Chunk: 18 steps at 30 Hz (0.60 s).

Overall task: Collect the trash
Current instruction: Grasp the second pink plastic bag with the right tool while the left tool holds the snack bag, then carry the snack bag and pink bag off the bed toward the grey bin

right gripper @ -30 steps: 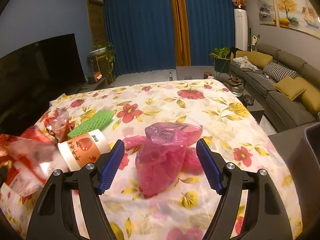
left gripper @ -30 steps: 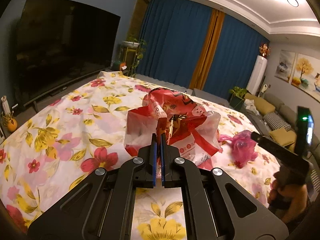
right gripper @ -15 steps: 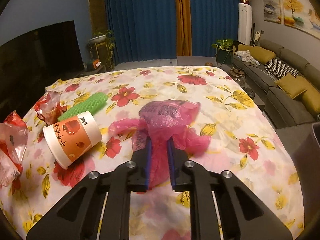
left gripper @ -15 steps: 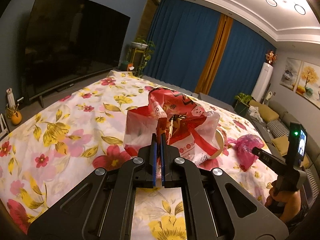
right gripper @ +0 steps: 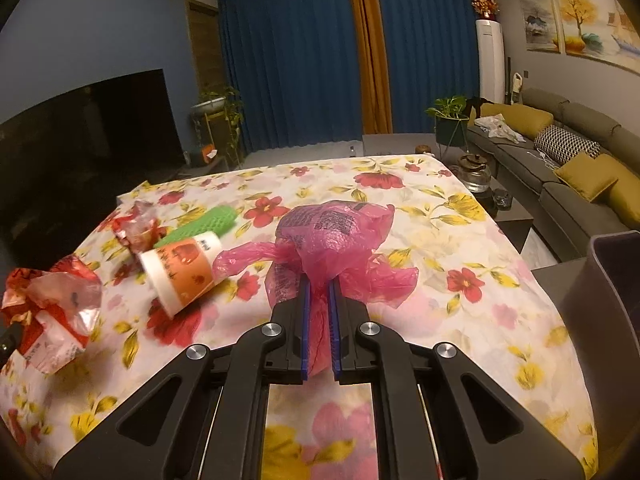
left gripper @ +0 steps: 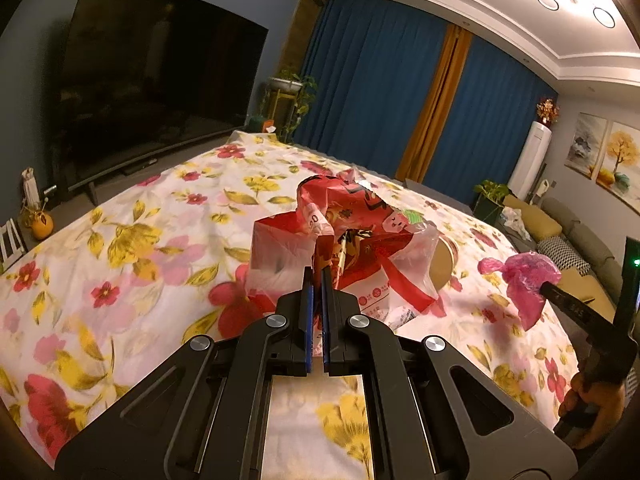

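Note:
My left gripper (left gripper: 317,276) is shut on a red and white plastic bag (left gripper: 352,240), held just above the flowered tablecloth (left gripper: 152,240); the bag also shows in the right wrist view (right gripper: 48,312). My right gripper (right gripper: 319,286) is shut on a crumpled pink plastic bag (right gripper: 332,236) and holds it lifted above the cloth; it also shows in the left wrist view (left gripper: 524,280). An orange and white paper cup (right gripper: 180,272) lies on its side left of the pink bag. A green foam net (right gripper: 204,226) and a red crumpled wrapper (right gripper: 136,230) lie behind it.
A dark bin (right gripper: 616,280) stands at the table's right edge. A sofa (right gripper: 568,168) runs along the right wall, a large TV (left gripper: 152,92) along the left wall. Blue curtains (right gripper: 304,72) hang behind the table.
My right gripper closed on the pink bag and lifted it off the cloth. My left gripper stayed shut on the red and white bag and rose slightly.

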Tool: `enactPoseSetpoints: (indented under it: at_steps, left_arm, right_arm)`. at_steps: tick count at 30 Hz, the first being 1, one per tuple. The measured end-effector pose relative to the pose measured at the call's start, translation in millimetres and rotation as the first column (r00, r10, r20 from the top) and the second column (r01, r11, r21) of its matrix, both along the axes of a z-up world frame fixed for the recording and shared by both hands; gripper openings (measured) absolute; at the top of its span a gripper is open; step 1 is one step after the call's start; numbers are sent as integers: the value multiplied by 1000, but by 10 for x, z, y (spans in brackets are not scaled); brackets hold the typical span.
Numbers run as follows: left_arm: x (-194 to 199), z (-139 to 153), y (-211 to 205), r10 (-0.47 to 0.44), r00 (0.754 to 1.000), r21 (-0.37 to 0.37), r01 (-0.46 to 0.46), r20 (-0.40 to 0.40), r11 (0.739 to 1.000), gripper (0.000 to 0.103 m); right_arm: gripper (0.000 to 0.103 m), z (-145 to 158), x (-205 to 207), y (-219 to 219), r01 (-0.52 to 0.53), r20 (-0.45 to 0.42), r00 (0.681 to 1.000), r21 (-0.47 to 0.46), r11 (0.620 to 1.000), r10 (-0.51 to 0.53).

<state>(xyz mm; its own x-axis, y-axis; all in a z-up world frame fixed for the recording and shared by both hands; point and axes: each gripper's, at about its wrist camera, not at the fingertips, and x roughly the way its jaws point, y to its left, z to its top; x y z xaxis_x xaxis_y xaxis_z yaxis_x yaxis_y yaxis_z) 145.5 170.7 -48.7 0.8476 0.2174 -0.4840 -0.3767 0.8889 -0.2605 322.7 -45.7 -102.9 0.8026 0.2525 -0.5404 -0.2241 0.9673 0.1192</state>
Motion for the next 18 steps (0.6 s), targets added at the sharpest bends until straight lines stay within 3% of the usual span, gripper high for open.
enactPoseSetpoints:
  at_steps: [18]
  left_arm:
    - [-281,-50,-375,-87,996,7,87,-11,996,2]
  right_arm:
    - [9,74,-690,-135,-67,33,997,18,998,66]
